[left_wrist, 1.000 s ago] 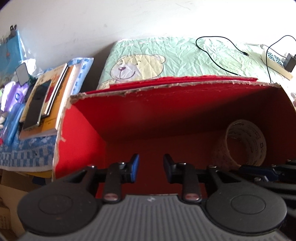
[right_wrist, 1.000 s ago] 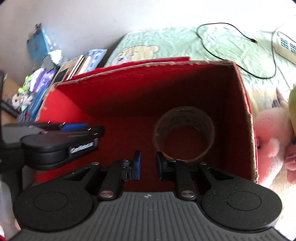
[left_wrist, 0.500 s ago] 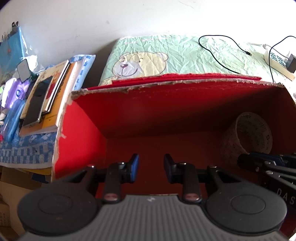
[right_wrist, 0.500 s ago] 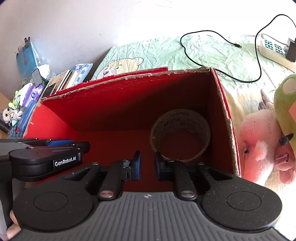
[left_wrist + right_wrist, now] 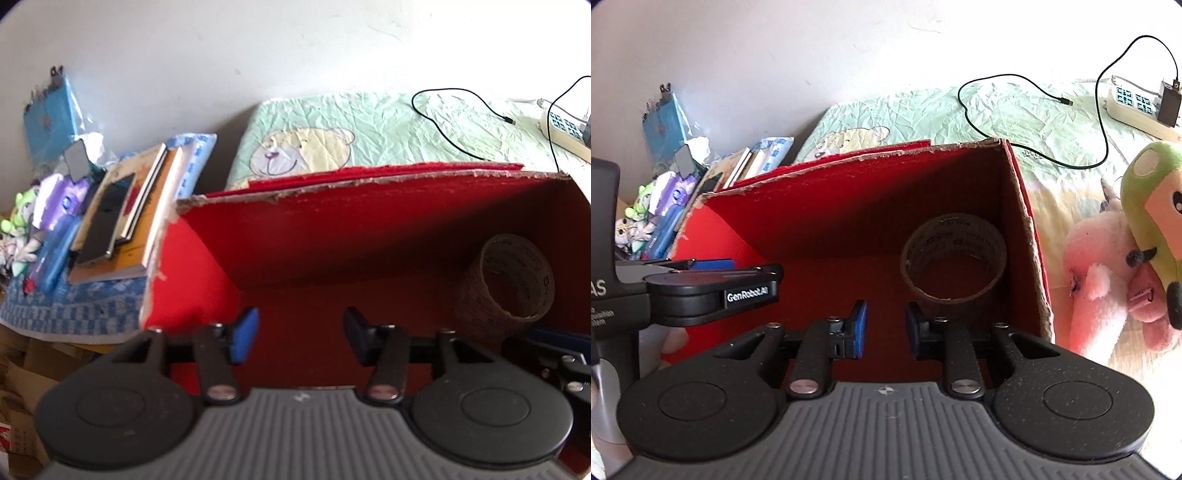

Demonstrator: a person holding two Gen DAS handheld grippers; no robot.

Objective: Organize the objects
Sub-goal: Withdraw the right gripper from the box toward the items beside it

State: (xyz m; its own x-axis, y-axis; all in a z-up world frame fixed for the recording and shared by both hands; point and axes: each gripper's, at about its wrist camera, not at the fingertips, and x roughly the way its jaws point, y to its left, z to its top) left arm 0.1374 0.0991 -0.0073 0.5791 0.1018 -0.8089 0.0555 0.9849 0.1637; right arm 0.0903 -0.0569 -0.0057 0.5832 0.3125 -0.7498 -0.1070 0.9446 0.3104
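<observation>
while poised over red cardboard box (image 5: 207,254): left gripper (image 5: 301,334) parted wide, holding nothing; right gripper (image 5: 885,328) slightly parted, holding nothing; packing tape roll (image 5: 955,256) inside box, just ahead-right of right gripper.

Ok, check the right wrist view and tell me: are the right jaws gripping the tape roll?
No: the right gripper is open and empty, with the tape roll lying beyond it inside the red box.

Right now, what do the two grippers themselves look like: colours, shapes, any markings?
Both are matte black. The right gripper has two round disc housings, a ribbed grey base plate and fingers faced with blue pads, silver screw heads on the linkages. The left gripper matches in build. Seen side-on from the right wrist, its body carries white "GenRobot.AI" lettering.
</observation>
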